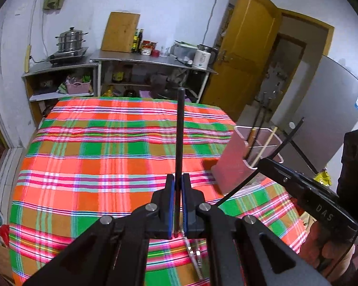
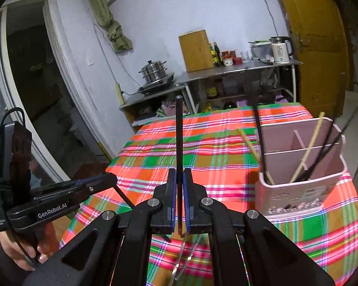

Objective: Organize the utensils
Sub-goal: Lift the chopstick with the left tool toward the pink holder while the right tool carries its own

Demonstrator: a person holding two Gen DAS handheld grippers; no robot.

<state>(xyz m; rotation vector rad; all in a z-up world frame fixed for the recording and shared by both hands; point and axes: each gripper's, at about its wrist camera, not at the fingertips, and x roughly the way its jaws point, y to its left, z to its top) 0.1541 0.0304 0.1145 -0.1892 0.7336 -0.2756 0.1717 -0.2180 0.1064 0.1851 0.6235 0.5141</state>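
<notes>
Clearly the sorting is partway done: each claw is clamped tight on one dark chopstick, and neither stick has reached the holder yet. Seen from the left wrist, the left gripper [image 1: 178,181] has its blue pads closed on a black chopstick [image 1: 180,128] that stands nearly upright out of the jaws, above the plaid tablecloth [image 1: 95,143]. Ahead of that claw and off to its right stands the pink utensil holder [image 1: 234,157], a divided caddy that already has several sticks leaning in its compartments, dark ones and a pale bamboo one; which compartment each sits in is hard to tell from here. Seen from its own wrist camera, the right gripper [image 2: 179,181] is likewise closed narrow on a second black chopstick [image 2: 179,133], upright between its pads, with the holder just ahead of it to the right and the left claw off to its left, low over the table edge. Under both claws, close to the person, a thin metal utensil lies on the cloth, its kind unclear. By my reading, what is left is to carry both held sticks over the caddy, drop them in beside the dark ones, then fetch that metal piece.
</notes>
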